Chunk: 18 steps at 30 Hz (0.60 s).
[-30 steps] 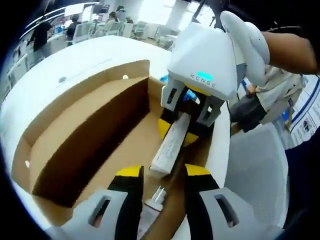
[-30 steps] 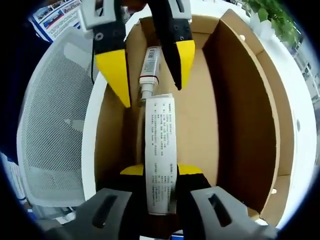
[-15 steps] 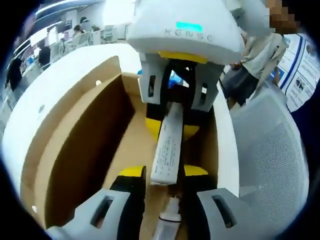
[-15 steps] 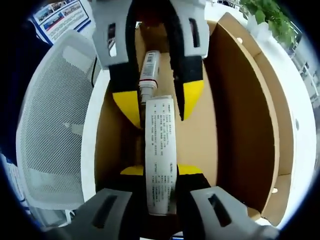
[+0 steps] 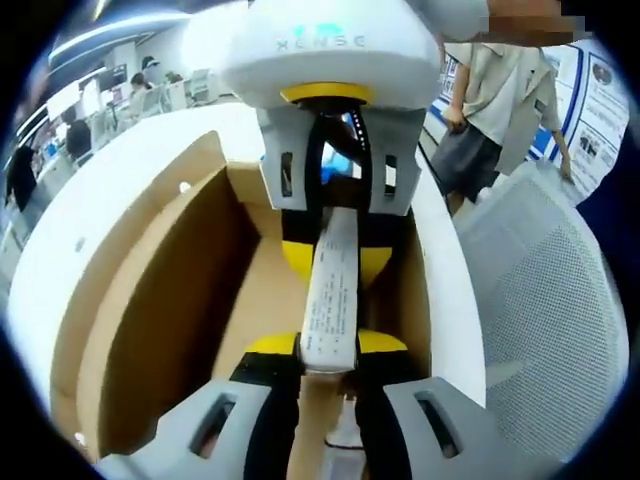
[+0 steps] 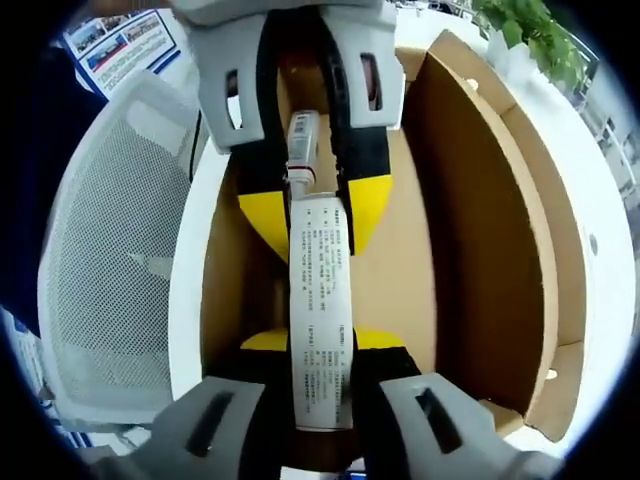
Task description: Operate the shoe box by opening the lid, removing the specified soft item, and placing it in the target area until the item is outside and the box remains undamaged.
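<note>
- Currently we see the shoe box (image 5: 150, 300) standing open on a white table (image 5: 60, 230); its brown cardboard interior faces both cameras.
- We locate the task item, a long narrow white carton (image 6: 320, 310) printed with small text, inside the box, raised above the cardboard floor (image 6: 400, 260) and running lengthwise between the two grippers.
- We find the right gripper (image 6: 320, 345) closed on the near end of the white carton; its yellow-tipped jaws press against both long sides in the right gripper view.
- In the left gripper view, we see the same right gripper (image 5: 335, 255) descending from above, with the white carton (image 5: 330, 295) clamped between its jaws.
- We note the left gripper (image 5: 328, 345) with its jaws nearly closed, one on either side of the carton's free end; we cannot tell whether they actually grip it or only bracket it.
- In the right gripper view, we see the left gripper (image 6: 318, 215) entering from the top, its yellow tips flanking the far end of the carton.
- We observe a white tube (image 6: 303, 150) with a label lying on the box floor between the left gripper's jaws, just beyond the carton's end.
- We record a white mesh chair (image 6: 110, 260) just beside the table edge.
- We see a person (image 5: 495, 110) standing beyond the table, and green foliage (image 6: 525, 30) near the table's far side.
</note>
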Available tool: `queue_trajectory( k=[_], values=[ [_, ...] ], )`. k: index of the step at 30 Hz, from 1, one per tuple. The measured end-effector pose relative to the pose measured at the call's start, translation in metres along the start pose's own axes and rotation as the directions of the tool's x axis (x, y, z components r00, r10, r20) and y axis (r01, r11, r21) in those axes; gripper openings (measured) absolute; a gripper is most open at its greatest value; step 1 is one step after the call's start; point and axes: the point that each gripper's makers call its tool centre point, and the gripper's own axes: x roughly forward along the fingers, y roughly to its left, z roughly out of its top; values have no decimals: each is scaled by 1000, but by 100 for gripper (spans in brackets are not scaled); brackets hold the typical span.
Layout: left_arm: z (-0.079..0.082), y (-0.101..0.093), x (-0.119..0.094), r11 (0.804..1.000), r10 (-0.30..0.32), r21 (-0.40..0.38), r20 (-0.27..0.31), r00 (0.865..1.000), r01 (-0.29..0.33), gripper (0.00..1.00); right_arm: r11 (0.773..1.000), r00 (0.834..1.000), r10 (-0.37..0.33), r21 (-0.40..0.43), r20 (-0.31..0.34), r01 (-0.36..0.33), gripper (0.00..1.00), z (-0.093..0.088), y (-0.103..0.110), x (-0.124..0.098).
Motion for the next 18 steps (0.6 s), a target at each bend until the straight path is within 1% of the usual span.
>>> queue_trajectory(
  k=[7,10,18],
  values=[
    [23,4,-23,999,21,31,29,999,-22,17,1000,999,-22,-4,40,22,19,14,-3,-27],
    [33,5,-33,998,34,49,43,998,-36,17,999,998,-39,-12,46,40,19,19,-4,-39],
    [51,1,-49,996,42,79,63,997,-47,17,998,996,-62,-24,58,63,19,27,1,-65]
  ],
)
